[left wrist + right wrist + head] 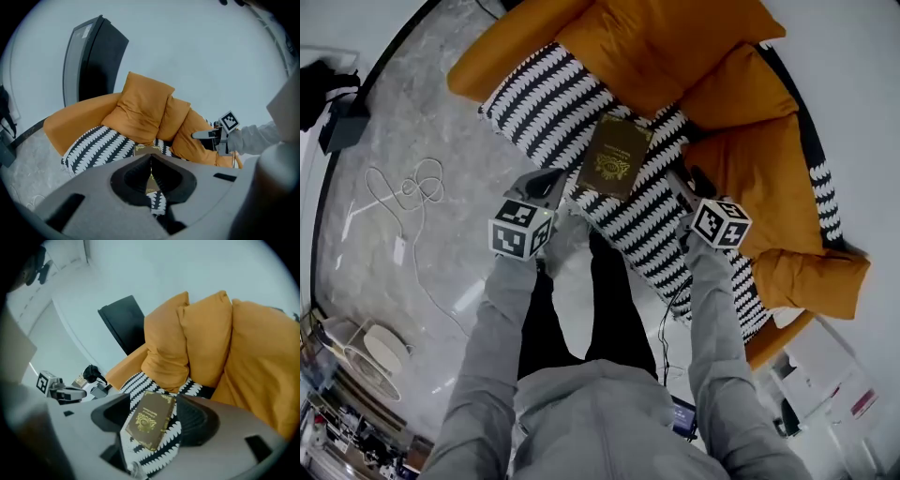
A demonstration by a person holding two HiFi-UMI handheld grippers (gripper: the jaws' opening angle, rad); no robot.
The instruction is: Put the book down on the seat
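Head view: we see the book [615, 157] lying flat on the striped seat [534, 103] (cover up), clear of both grippers | left gripper [546, 183]: jaws pressed together, empty | right gripper [682, 192]: jaws spread wide, gripping nothing | orange cushions [675, 47] behind the book.

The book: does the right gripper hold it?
No, the book lies flat on the striped seat, clear of the open right gripper.

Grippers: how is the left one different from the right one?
The left gripper has its jaws together; the right gripper has its jaws apart. The left gripper is left of the book, the right gripper right of it. Both hold nothing; the book lies on the seat.
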